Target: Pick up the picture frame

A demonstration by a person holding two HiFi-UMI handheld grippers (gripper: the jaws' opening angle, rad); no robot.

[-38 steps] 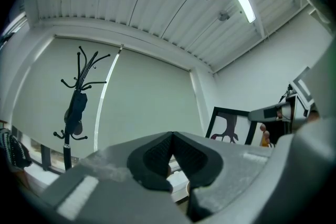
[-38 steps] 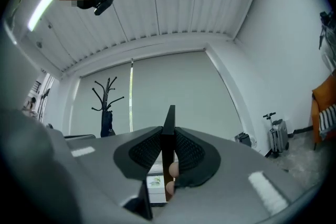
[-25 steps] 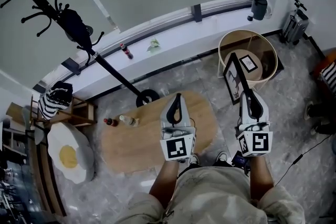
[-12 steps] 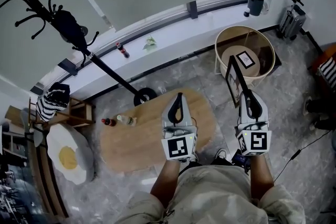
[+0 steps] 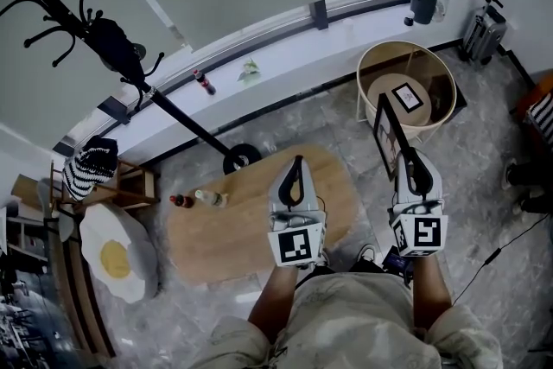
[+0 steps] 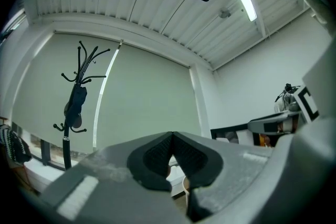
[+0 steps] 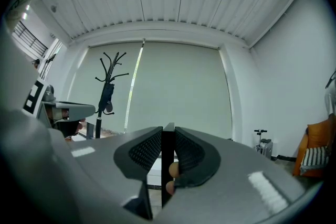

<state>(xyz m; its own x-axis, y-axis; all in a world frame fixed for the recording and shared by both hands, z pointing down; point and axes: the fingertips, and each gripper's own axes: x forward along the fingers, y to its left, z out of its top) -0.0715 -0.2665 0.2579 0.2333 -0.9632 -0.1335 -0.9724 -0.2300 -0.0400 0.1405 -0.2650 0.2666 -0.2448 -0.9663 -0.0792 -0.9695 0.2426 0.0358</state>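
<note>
Black-rimmed picture frame [image 5: 385, 134] is clamped edge-on between the narrowly parted jaws of the right gripper [image 5: 405, 156]. It is in the air beyond the oval wooden surface's [image 5: 216, 229] right end, seemingly near a round pale wooden tub [image 5: 439, 72]. The left gripper [image 5: 295, 162] hovers above that end, jaws pressed together and empty.

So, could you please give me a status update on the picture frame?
Right gripper shut on picture frame, held in the air. Left gripper shut, empty. Nothing blocking.
</note>
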